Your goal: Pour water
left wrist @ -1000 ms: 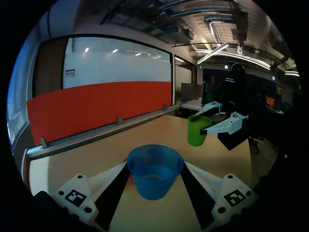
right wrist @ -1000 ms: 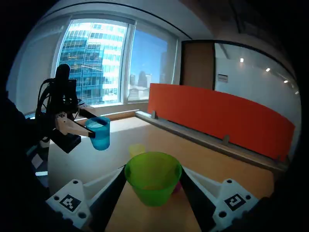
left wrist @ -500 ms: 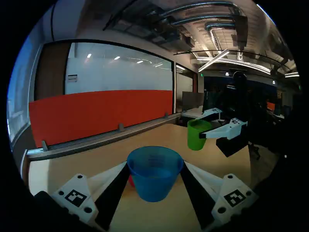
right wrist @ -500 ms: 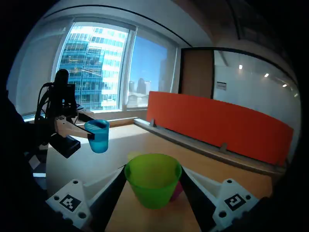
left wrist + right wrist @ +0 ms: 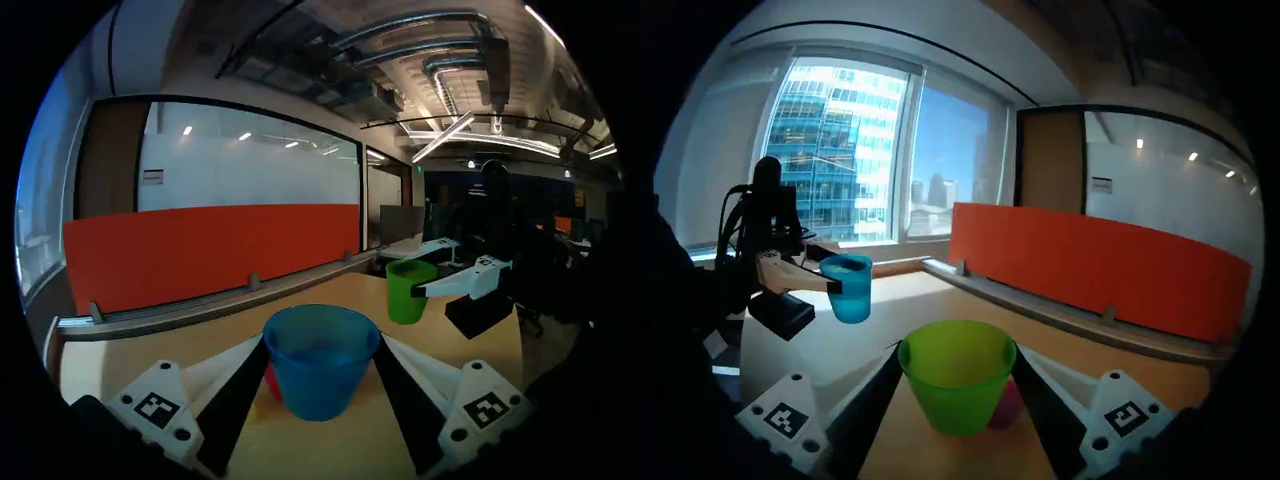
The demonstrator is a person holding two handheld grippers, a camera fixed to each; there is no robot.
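In the left gripper view my left gripper point(image 5: 320, 364) is shut on a blue cup point(image 5: 322, 360), held upright above the wooden table point(image 5: 160, 352). Farther off at the right, the green cup point(image 5: 408, 290) hangs in the other gripper point(image 5: 460, 282). In the right gripper view my right gripper point(image 5: 958, 376) is shut on that green cup point(image 5: 958, 376), also upright. The blue cup point(image 5: 848, 288) shows at the left there, gripped by the left gripper point(image 5: 788, 276). Whether either cup holds water is unclear.
An orange divider panel point(image 5: 208, 244) with a metal rail runs along the table's far edge. A small pink cup point(image 5: 1008, 404) stands on the table behind the green cup, and a red object point(image 5: 274, 382) peeks out behind the blue cup. Large windows point(image 5: 848, 152) lie beyond the table.
Both grippers have risen with their cups: the table and the orange divider sit lower in each view. The yellow cup seen earlier beyond the green cup has dropped out of sight.
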